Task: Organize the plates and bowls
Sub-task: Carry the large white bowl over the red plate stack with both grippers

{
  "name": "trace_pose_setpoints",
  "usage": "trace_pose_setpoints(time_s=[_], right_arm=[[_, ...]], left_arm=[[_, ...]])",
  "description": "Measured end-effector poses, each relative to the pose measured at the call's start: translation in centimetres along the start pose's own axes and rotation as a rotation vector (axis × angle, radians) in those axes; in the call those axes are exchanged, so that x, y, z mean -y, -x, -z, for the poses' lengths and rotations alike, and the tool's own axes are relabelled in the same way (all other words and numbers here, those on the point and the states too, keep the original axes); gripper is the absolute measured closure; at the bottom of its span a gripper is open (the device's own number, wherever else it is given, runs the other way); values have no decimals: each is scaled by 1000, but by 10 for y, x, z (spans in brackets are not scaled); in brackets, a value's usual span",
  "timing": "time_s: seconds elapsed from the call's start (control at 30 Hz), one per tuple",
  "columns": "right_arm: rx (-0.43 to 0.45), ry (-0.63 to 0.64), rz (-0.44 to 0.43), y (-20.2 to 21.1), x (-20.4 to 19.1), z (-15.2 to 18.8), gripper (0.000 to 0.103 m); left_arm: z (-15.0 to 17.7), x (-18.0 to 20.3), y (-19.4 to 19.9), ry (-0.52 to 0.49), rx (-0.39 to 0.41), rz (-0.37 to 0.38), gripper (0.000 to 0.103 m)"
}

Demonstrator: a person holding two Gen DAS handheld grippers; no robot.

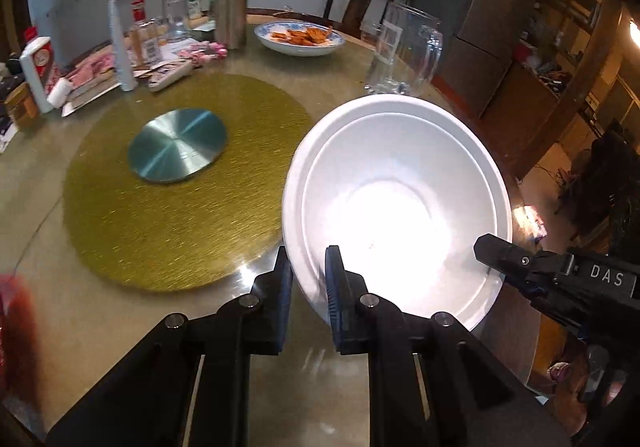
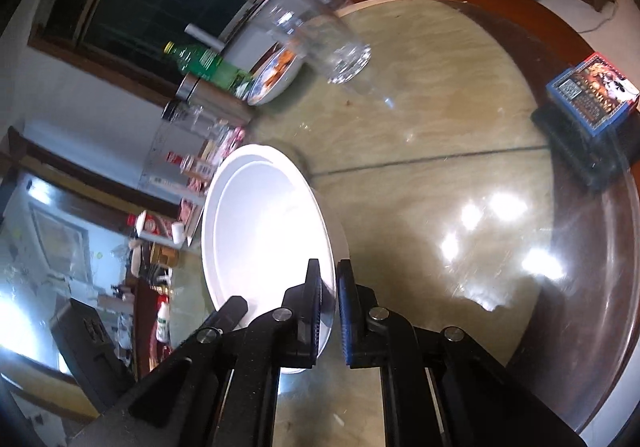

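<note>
A white bowl (image 1: pixel 396 199) is held tilted above the round table, with a second white rim nested around it, so it looks like two stacked bowls. My left gripper (image 1: pixel 309 279) is shut on the bowl's near-left rim, one finger inside and one outside. My right gripper (image 2: pixel 329 287) is shut on the opposite rim of the same bowl (image 2: pixel 264 223); its body shows at the right of the left wrist view (image 1: pixel 560 275). A blue-rimmed plate of orange food (image 1: pixel 300 37) sits at the table's far side.
A gold turntable mat (image 1: pixel 168 183) with a metal disc (image 1: pixel 178 145) lies left of the bowl. Glass mugs (image 1: pixel 404 51), a steel flask (image 1: pixel 231 3), bottles and packets crowd the far left. A blue box (image 2: pixel 592 95) sits at the table's edge.
</note>
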State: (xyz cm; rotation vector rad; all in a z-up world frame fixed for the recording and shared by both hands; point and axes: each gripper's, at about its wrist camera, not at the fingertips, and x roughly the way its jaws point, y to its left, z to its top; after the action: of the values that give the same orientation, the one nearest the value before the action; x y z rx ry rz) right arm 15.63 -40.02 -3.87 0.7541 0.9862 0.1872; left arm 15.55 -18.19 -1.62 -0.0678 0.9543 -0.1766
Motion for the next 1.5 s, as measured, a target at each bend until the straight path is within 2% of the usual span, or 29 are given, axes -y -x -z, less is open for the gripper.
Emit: trace_pose_setpoints(time_s=[0.17, 0.47, 0.63, 1.03, 1.5], right_arm=[[-9, 56, -15, -3, -27, 22, 95], [-54, 187, 19, -20, -82, 63, 94], [-38, 274, 8, -19, -116, 86, 95], [-76, 398, -79, -25, -184, 128, 95], [-128, 521, -151, -43, -253, 171, 95]], left_arm=[[14, -26, 20, 35, 33, -23, 89], [39, -72, 50, 102, 62, -83, 89], [50, -96, 70, 147, 94, -97, 89], [77, -154, 124, 251, 184, -145, 89], [100, -213, 165, 346, 261, -230, 89]])
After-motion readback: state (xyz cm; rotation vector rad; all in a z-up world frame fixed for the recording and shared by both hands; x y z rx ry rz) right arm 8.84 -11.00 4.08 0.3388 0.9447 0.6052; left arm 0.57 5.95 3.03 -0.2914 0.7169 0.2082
